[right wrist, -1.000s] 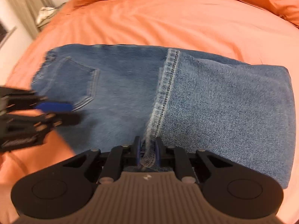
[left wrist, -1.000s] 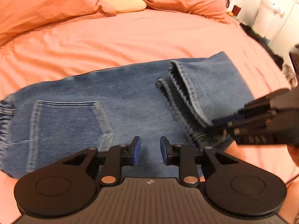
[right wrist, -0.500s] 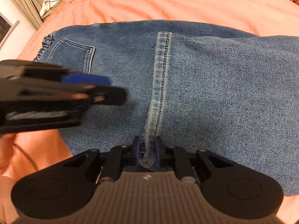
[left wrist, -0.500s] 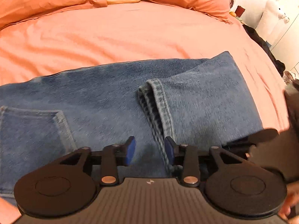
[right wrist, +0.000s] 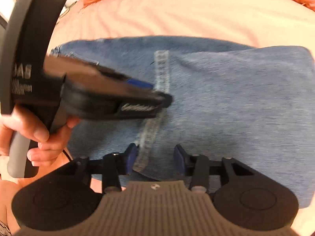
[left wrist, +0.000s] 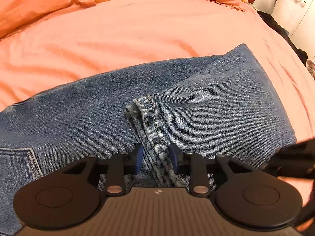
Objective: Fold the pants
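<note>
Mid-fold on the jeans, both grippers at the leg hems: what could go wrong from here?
1. The left gripper is closing over stacked hems of the jeans; it may pinch only the upper layers, so the fold could slip apart.
2. The right gripper is opening with the hem strip by its left pad; nothing pins that corner, so it may shift.
3. Both grippers work close together and could collide. The right view is blurred, hiding their spacing.
</note>
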Demonstrator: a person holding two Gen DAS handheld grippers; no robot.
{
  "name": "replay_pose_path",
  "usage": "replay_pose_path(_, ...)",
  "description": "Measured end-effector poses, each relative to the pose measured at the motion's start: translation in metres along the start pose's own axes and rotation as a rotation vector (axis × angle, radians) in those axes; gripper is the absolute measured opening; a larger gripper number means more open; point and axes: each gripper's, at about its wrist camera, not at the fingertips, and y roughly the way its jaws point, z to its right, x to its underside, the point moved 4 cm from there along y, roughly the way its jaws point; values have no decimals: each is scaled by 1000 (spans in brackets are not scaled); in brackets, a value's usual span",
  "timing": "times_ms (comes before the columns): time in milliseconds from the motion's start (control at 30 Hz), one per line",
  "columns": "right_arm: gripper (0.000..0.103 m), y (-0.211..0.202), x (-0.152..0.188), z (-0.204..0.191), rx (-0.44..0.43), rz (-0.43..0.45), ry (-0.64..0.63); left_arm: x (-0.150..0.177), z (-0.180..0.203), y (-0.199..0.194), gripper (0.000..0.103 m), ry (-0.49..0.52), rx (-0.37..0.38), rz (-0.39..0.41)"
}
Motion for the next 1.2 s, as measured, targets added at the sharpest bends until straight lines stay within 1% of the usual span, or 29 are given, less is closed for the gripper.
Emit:
replay_pose_path(67,40,-13,-2,14,35,25,7,1,2,-4,26,4,-15,15)
replay_pose_path(133,39,-28,-4,33,99,61,-15,0,7,-10,17,29,-35,29)
replay_pose_path(167,38,-35,-5,42,139,77,-23,-3,10,-15,15,46,-40,40)
replay_pose_path(233,27,-51,-8,67,209,103,-17,-12,14,-25,14,75,-58,49)
replay_pose_path(333,19,-71,-17,105,286,127,19,-26,20,-31,14,97,-89,45)
replay_pose_path(433,15,-84,-27,132,351,149,18,-23,20,-18,14,110,-102,-10)
replay_pose_path(467,14,-84,-29,140,358,152,24,-21,20,-9,14,107,-107,-30)
replay_pose_path(500,10,-83,-33,148,355,156,35,-17,17,-3,14,103,-109,-45)
replay_pose_path(667,9,-70,-52,173,337,168,56,-14,15,18,17,100,-118,-69)
replay_pose_path(767,8,-51,-64,182,323,142,84,-14,14,21,18,107,-108,-74)
replay_pose_path(800,7,-34,-73,183,325,123,94,-14,13,21,18,103,-101,-74)
replay_pose_path(833,4,-25,-74,188,324,101,102,-13,12,21,19,101,-96,-74)
replay_pose_path(867,4,-16,-74,194,333,77,110,-12,12,21,19,100,-93,-74)
replay_pose_path(933,2,-3,-74,200,340,74,127,-12,12,22,19,92,-92,-74)
replay_pose_path(1000,2,-3,-75,200,355,75,147,-10,12,20,20,93,-97,-77)
replay_pose_path(1067,2,-10,-74,193,371,63,109,-11,12,17,20,85,-99,-85)
replay_pose_path(1100,2,-15,-71,189,365,53,97,-13,11,16,20,73,-98,-88)
replay_pose_path(1167,3,-30,-59,181,326,44,84,-13,10,9,24,50,-90,-101)
replay_pose_path(1200,3,-40,-49,176,308,42,67,-11,9,6,29,41,-80,-116)
